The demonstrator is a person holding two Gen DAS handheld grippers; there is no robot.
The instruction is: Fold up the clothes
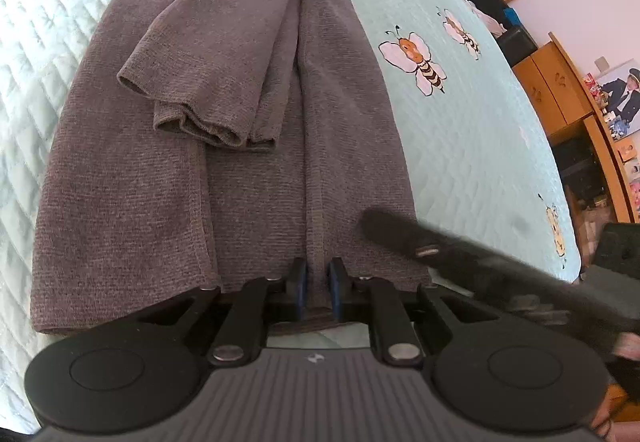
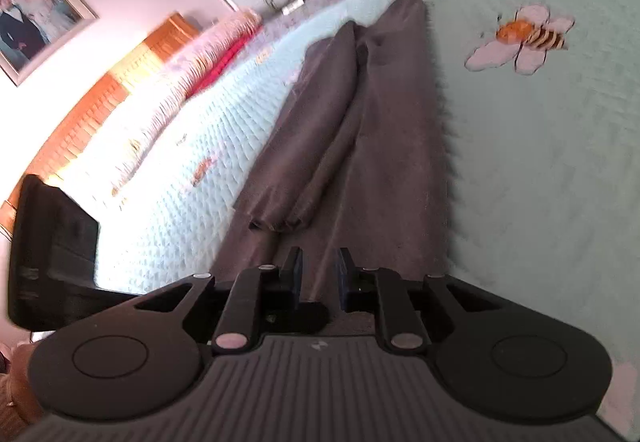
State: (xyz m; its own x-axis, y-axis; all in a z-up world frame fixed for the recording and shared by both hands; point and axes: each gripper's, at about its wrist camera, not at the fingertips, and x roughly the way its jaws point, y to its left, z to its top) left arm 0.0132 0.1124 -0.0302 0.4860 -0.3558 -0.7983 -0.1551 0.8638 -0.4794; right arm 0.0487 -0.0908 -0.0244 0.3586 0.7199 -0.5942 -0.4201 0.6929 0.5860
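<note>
A grey-brown knit garment [image 1: 248,178] lies lengthwise on the bed, its sides folded in and both sleeves [image 1: 208,82] laid on top. My left gripper [image 1: 317,274] is at the near hem, its blue pads [image 1: 301,282] close together and shut on a seam ridge of the garment. In the left wrist view my right gripper [image 1: 432,246] shows as a dark blur over the hem's right corner. In its own view the right gripper [image 2: 320,270] has its jaws narrow around a raised fold of the garment [image 2: 384,130].
A pale mint quilt [image 1: 472,130] printed with bees [image 1: 416,58] covers the bed. Wooden cupboards [image 1: 560,94] and shelves stand past the right edge. A headboard and striped pillows [image 2: 192,74] lie at the far end. A black object [image 2: 52,250] sits at the bed's left.
</note>
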